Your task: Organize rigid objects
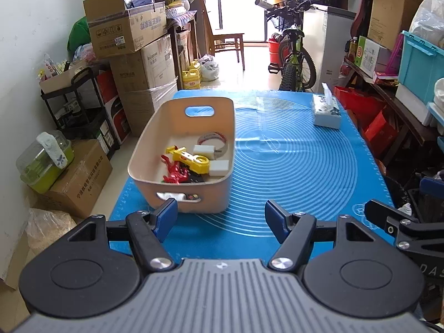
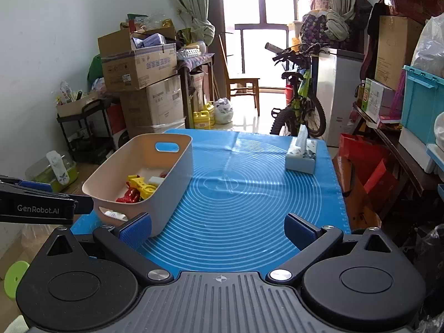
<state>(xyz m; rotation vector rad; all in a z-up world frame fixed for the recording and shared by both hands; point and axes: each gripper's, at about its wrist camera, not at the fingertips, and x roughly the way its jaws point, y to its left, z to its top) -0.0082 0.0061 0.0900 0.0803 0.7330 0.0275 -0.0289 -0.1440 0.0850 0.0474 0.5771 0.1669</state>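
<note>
A beige plastic bin (image 1: pixel 155 138) stands on the left of the blue mat (image 1: pixel 299 166). It holds a yellow toy (image 1: pixel 194 161), a red toy (image 1: pixel 174 173), white blocks (image 1: pixel 219 168) and a tape roll (image 1: pixel 213 138). My left gripper (image 1: pixel 220 217) is open and empty, just in front of the bin's near wall. In the right wrist view the bin (image 2: pixel 177 188) sits ahead to the left, with the yellow toy (image 2: pixel 141 186) and red toy (image 2: pixel 130 195) inside. My right gripper (image 2: pixel 217 230) is open and empty over the mat (image 2: pixel 249 194).
A tissue box (image 1: pixel 327 111) stands at the mat's far right; it also shows in the right wrist view (image 2: pixel 301 155). Stacked cardboard boxes (image 1: pixel 130 33) line the left wall. A bicycle (image 1: pixel 294 55) stands beyond the table. Shelves and a teal crate (image 1: pixel 419 63) are on the right.
</note>
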